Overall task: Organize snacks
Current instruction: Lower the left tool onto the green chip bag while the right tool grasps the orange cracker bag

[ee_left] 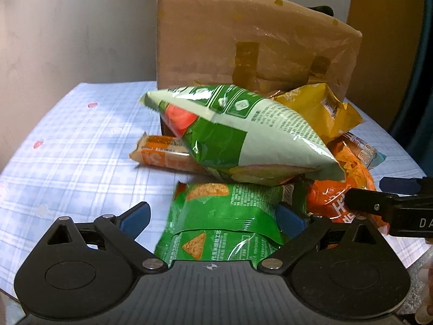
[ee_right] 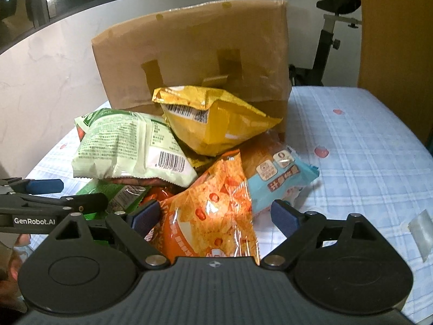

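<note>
Blue-checked cloth covers the worktop (ee_right: 365,146), where snacks lie heaped against a tall brown paper bag (ee_right: 194,51), probably their destination. Both tools come in low and spread, as if each is to take one packet. The left hand-held gripper (ee_left: 213,216) straddles a green chip packet (ee_left: 222,216), its pads not pressing; the right hand-held gripper (ee_right: 216,214) brackets an orange chip bag (ee_right: 211,211) the same way. A pale green bag (ee_left: 243,132) and a yellow bag (ee_right: 213,119) overlap the pile, crowding any lift.
</note>
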